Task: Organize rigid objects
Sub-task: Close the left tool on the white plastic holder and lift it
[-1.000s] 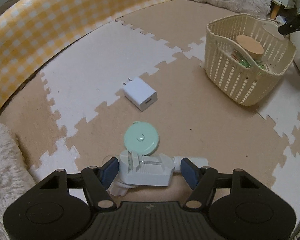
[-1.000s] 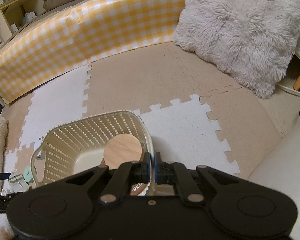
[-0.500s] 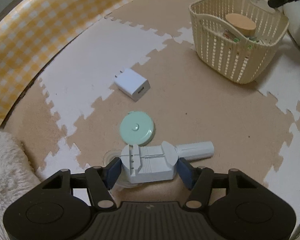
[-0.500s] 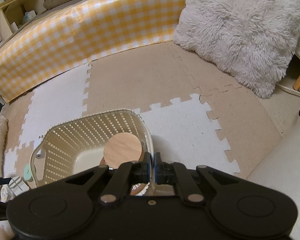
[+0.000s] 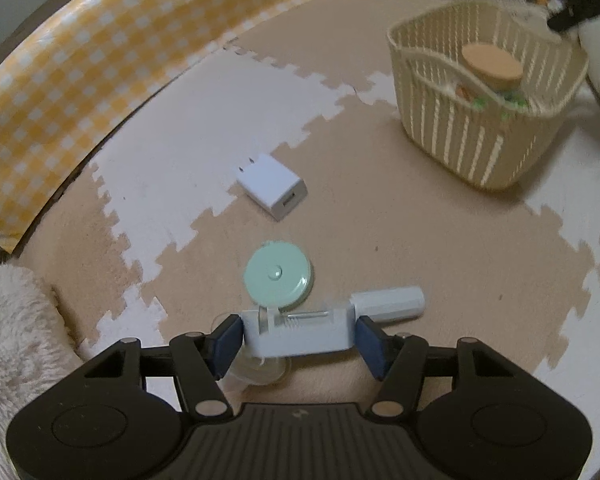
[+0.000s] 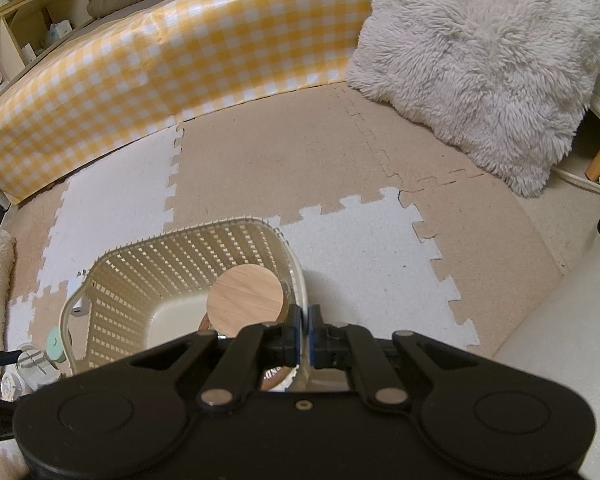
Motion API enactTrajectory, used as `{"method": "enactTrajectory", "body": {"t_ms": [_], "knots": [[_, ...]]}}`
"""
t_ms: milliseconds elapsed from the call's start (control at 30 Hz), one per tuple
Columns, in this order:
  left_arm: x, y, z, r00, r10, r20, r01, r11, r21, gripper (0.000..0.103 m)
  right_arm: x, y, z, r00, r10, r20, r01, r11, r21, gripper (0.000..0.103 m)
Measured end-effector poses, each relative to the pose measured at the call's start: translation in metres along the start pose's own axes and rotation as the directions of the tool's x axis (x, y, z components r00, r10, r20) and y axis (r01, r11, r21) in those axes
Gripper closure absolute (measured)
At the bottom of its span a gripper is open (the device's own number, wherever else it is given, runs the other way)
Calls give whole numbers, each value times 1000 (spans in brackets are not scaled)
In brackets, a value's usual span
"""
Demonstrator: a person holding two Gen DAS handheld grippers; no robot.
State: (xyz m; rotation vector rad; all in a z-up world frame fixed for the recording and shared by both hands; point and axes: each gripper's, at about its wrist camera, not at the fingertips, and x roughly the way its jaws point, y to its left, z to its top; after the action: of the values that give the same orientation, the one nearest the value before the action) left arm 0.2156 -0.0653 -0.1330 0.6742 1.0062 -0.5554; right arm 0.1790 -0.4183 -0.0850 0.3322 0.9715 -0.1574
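Perforated plastic basket (image 6: 188, 264), wood-grain lid (image 6: 244, 305), matt foam mat (image 6: 364, 248), fluffy cushion (image 6: 480, 60).

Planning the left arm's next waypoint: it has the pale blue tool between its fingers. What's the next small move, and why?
Probably lift straight up. The left gripper has just closed on the pale blue tool, both pads against its ends, with the mint disc close beyond it. The right gripper pinches the basket rim shut, so the drop target looks steadied.
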Motion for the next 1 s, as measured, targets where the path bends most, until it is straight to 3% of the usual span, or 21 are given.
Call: {"method": "enactTrajectory", "body": {"t_ms": [300,600,767,833,1000], "knots": [[-10,-3,6,998,-43,50,46,998,-45,42,0,0,0,1000,-2,0,2,1000,-1,99],[0,-22,11,987,-129,95,138,986,-91,42,0,2,0,1000,-7,-1,7,1000,-6,99],[15,-23,9,988,-146,42,150,981,-120,39,0,2,1,1000,-4,-2,4,1000,-3,99],[16,-18,6,987,-155,37,159,977,-142,31,0,2,1,1000,-4,-3,4,1000,-4,99],[17,-13,3,986,-166,21,167,972,-167,26,-1,1,1,1000,-4,-3,3,1000,-5,99]]}}
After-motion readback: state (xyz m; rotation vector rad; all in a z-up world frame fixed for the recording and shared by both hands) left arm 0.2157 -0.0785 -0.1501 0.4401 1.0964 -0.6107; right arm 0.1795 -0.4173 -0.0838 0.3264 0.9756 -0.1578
